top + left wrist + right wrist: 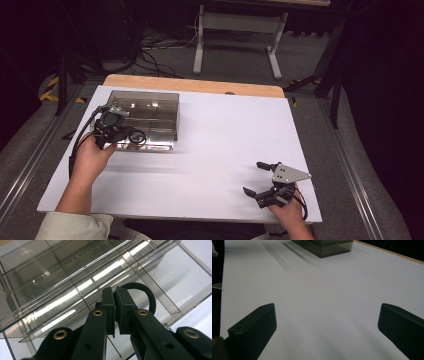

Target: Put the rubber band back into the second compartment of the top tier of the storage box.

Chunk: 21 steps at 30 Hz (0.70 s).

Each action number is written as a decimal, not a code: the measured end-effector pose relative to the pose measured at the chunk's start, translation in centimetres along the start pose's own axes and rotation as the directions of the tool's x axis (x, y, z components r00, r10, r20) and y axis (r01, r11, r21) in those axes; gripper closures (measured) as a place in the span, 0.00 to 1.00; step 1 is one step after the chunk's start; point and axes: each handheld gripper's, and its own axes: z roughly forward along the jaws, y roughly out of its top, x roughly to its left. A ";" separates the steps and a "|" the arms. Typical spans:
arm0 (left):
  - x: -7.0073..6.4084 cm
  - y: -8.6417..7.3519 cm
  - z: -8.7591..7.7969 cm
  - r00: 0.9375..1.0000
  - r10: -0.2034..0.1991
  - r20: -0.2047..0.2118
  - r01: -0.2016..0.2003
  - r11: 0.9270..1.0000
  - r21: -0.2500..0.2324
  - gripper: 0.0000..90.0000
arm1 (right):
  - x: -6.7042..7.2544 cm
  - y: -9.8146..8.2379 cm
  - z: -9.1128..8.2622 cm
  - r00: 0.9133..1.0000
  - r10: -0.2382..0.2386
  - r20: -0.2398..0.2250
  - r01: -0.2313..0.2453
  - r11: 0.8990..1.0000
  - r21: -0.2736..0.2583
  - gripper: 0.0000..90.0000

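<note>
Left gripper (121, 134): jaws clenched on ring (146, 293), held over box (165, 107) front compartment, apparently for sorting | Right gripper (260, 179): jaws released, empty, parked on surface (215, 140) well apart, likely to stay out of the way.

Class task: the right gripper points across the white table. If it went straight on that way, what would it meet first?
Bare white table lies ahead of the open right gripper; probably the smoky clear box first, though depth is uncertain.

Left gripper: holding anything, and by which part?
Yes: the left gripper is shut on a black ring, pinching its rim over the clear compartment box. The right gripper holds nothing.
</note>
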 end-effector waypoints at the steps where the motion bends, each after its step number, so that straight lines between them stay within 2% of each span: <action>1: 0.0 0.0 0.0 1.000 0.000 -0.001 0.000 1.000 0.001 0.96 | 0.0 0.0 0.0 1.000 0.000 0.000 0.000 1.000 0.000 0.03; 4: 0.0 0.0 0.0 1.000 -0.001 -0.011 0.001 1.000 0.005 0.95 | 0.0 0.0 0.0 1.000 -0.002 0.000 0.002 1.000 0.001 0.03; 7: -0.2 0.0 -0.1 1.000 0.004 -0.024 -0.004 1.000 -0.008 0.89 | -0.1 0.0 0.0 1.000 -0.002 0.001 0.002 1.000 -0.001 0.03; 10: -0.4 0.1 -0.4 1.000 0.011 -0.026 -0.012 1.000 -0.027 0.82 | 0.0 0.0 0.0 1.000 0.000 0.002 0.000 1.000 -0.002 0.03; 14: -0.8 0.3 -1.2 0.999 0.022 -0.027 -0.024 0.998 -0.057 0.79 | 0.0 0.0 0.0 1.000 0.001 0.004 -0.001 1.000 -0.002 0.03; 21: -1.8 0.5 -2.9 0.998 0.062 0.029 -0.058 0.992 -0.110 0.75 | -0.1 0.0 0.0 1.000 0.000 0.005 0.000 1.000 -0.004 0.03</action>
